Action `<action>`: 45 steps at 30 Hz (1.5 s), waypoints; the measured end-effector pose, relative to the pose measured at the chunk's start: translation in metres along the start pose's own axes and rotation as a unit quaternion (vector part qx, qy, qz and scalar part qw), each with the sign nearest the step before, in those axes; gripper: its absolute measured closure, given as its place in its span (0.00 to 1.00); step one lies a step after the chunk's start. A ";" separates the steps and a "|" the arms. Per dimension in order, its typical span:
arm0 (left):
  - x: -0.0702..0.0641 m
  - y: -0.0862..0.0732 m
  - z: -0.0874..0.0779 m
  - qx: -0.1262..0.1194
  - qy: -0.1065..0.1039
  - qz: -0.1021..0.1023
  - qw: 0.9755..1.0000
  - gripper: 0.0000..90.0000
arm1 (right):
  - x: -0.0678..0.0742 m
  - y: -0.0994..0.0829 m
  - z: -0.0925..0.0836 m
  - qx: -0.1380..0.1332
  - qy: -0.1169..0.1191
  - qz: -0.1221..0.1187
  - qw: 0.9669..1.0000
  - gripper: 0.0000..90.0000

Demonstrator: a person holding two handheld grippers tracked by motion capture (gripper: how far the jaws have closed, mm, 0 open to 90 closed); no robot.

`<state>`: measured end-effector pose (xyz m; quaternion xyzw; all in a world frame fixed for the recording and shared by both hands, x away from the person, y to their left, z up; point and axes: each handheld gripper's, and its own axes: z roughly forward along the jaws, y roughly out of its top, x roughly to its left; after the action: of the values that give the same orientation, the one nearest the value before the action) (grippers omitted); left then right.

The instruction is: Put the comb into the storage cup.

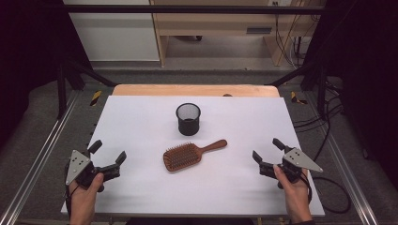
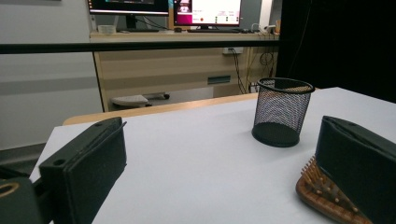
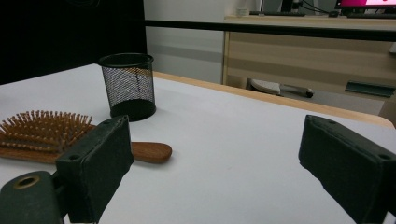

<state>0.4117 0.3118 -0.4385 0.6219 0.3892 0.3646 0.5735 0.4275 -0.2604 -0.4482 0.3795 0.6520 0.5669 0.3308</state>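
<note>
Your big white table [image 1: 141, 131] holds two things. The black mesh cup [image 1: 188, 119] stands upright in the middle, toward the far side. The wooden hairbrush [image 1: 191, 154] lies just near of the cup, bristles up, handle pointing right and far. It is not touching the cup. Your left gripper [image 1: 107, 153] waits at the near left, jaws spread wide and holding nothing. Your right gripper [image 1: 265, 151] waits at the near right, jaws spread wide too. I think nothing is done yet: you need to grab the brush and maybe stand it in the cup.
</note>
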 end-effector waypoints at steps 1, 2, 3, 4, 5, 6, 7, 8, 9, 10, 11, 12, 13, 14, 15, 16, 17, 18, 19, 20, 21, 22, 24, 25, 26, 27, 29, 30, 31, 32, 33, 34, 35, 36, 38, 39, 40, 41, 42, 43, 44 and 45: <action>0.000 0.000 0.000 0.002 -0.001 0.002 1.000 0.02 | 0.000 0.000 0.000 0.000 -0.001 0.001 1.000 0.11; -0.001 0.000 0.001 0.004 0.000 0.003 1.000 0.02 | 0.001 0.000 0.000 0.000 0.000 0.002 1.000 0.10; -0.001 0.000 0.001 0.004 0.000 0.003 1.000 0.02 | 0.001 0.000 0.000 0.000 0.000 0.002 1.000 0.10; -0.001 -0.001 0.001 0.005 -0.001 0.004 1.000 0.02 | 0.001 0.000 0.001 0.000 -0.001 0.002 1.000 0.10; -0.001 -0.001 0.002 0.006 0.000 0.004 1.000 0.02 | 0.002 0.000 0.002 0.000 -0.003 0.004 1.000 0.09; -0.001 -0.001 0.002 0.006 0.000 0.004 1.000 0.02 | 0.002 0.000 0.002 0.000 -0.003 0.004 1.000 0.09; -0.001 0.000 0.003 0.008 0.000 0.006 1.000 0.02 | 0.002 0.000 0.002 0.005 -0.002 0.005 1.000 0.09; -0.001 0.000 0.003 0.008 0.000 0.006 1.000 0.02 | 0.002 0.000 0.002 0.005 -0.002 0.005 1.000 0.09; -0.002 0.000 0.003 0.008 0.000 0.007 1.000 0.02 | 0.002 -0.001 0.002 0.007 -0.003 0.006 1.000 0.09; -0.002 0.000 0.003 0.008 0.000 0.008 1.000 0.02 | 0.002 -0.001 0.002 0.011 -0.003 0.010 1.000 0.08; -0.002 0.000 0.003 0.008 0.000 0.008 1.000 0.02 | 0.003 -0.001 0.002 0.012 -0.002 0.010 1.000 0.08; -0.003 0.000 0.003 0.008 0.000 0.009 1.000 0.02 | 0.003 -0.001 0.002 0.013 -0.002 0.009 1.000 0.08; -0.003 0.000 0.003 0.008 -0.001 0.009 1.000 0.02 | 0.003 0.000 0.002 0.013 -0.001 0.010 1.000 0.08; -0.003 0.000 0.003 0.009 -0.001 0.011 1.000 0.02 | 0.004 0.000 0.002 0.015 0.000 0.010 1.000 0.08; -0.004 0.000 0.003 0.011 -0.002 0.014 1.000 0.02 | 0.005 0.000 0.002 0.017 -0.001 0.010 1.000 0.07; -0.004 0.000 0.003 0.011 -0.002 0.014 1.000 0.02 | 0.005 0.000 0.002 0.017 -0.001 0.010 1.000 0.07; -0.004 -0.001 0.004 0.012 -0.001 0.014 1.000 0.02 | 0.005 0.000 0.003 0.016 -0.003 0.013 1.000 0.07; -0.003 -0.001 0.004 0.013 -0.001 0.015 1.000 0.02 | 0.006 0.001 0.004 0.017 -0.003 0.017 1.000 0.07; -0.003 -0.001 0.004 0.013 -0.001 0.016 1.000 0.02 | 0.007 0.002 0.005 0.019 -0.004 0.017 1.000 0.07; -0.003 -0.001 0.004 0.014 -0.001 0.017 1.000 0.02 | 0.009 0.003 0.006 0.021 -0.006 0.016 1.000 0.07; -0.004 -0.001 0.004 0.015 0.000 0.018 1.000 0.02 | 0.013 0.004 0.010 0.033 -0.008 0.010 0.999 0.07; -0.004 -0.001 0.005 0.015 0.001 0.018 1.000 0.02 | 0.013 0.004 0.010 0.033 -0.008 0.010 0.999 0.07; -0.004 -0.002 0.005 0.018 0.002 0.020 1.000 0.02 | 0.018 0.006 0.014 0.042 -0.004 0.023 0.999 0.07; -0.004 -0.003 0.005 0.020 0.002 0.021 1.000 0.02 | 0.022 0.010 0.021 0.056 -0.005 0.019 0.998 0.09; -0.004 -0.003 0.005 0.021 0.002 0.020 1.000 0.02 | 0.023 0.014 0.024 0.057 -0.003 0.022 0.998 0.10; -0.004 -0.003 0.005 0.022 0.003 0.019 1.000 0.02 | 0.025 0.017 0.027 0.061 0.001 0.021 0.998 0.11; -0.004 -0.003 0.005 0.022 0.001 0.022 1.000 0.02 | 0.028 0.026 0.035 0.073 -0.006 0.010 0.997 0.13; -0.004 -0.003 0.005 0.022 0.001 0.022 1.000 0.02 | 0.028 0.026 0.035 0.073 -0.006 0.010 0.997 0.13; -0.005 -0.003 0.005 0.022 0.000 0.023 0.999 0.02 | 0.030 0.033 0.044 0.079 -0.008 0.003 0.997 0.14; -0.006 -0.003 0.004 0.022 -0.002 0.026 0.999 0.02 | 0.031 0.036 0.049 0.083 -0.011 0.007 0.996 0.14; -0.006 -0.003 0.004 0.023 -0.001 0.027 0.999 0.02 | 0.031 0.039 0.053 0.088 -0.013 0.006 0.996 0.14; -0.006 -0.003 0.004 0.023 -0.001 0.027 0.999 0.02 | 0.032 0.042 0.059 0.091 -0.013 0.004 0.996 0.14; -0.006 -0.003 0.004 0.023 -0.001 0.027 0.999 0.02 | 0.033 0.045 0.065 0.096 -0.011 0.000 0.995 0.14; -0.006 -0.003 0.004 0.023 -0.002 0.027 0.999 0.02 | 0.033 0.045 0.065 0.096 -0.011 0.000 0.995 0.14; -0.007 -0.003 0.004 0.024 -0.003 0.030 0.999 0.02 | 0.037 0.054 0.084 0.119 -0.012 -0.003 0.993 0.14; -0.007 -0.003 0.004 0.024 -0.003 0.030 0.999 0.02 | 0.037 0.056 0.088 0.121 -0.011 -0.005 0.993 0.14; -0.007 -0.003 0.004 0.024 -0.004 0.031 0.999 0.02 | 0.037 0.056 0.088 0.121 -0.011 -0.005 0.993 0.14; -0.007 -0.002 0.004 0.023 -0.003 0.032 0.999 0.02 | 0.038 0.059 0.095 0.126 -0.008 -0.006 0.992 0.14; -0.007 -0.002 0.004 0.024 -0.004 0.034 0.999 0.02 | 0.038 0.061 0.101 0.129 -0.007 -0.007 0.992 0.14; -0.008 -0.002 0.004 0.024 -0.004 0.036 0.999 0.02 | 0.038 0.063 0.113 0.143 -0.005 -0.009 0.990 0.14; -0.008 -0.002 0.004 0.024 -0.004 0.036 0.999 0.02 | 0.038 0.063 0.113 0.143 -0.005 -0.009 0.990 0.14; -0.008 -0.002 0.005 0.025 -0.004 0.036 0.999 0.02 | 0.038 0.063 0.124 0.155 -0.007 -0.013 0.988 0.14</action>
<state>0.4122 0.3028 -0.4412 0.6512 0.3728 0.3729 0.5458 0.5230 -0.1627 -0.4025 0.4216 0.7345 0.4517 0.2805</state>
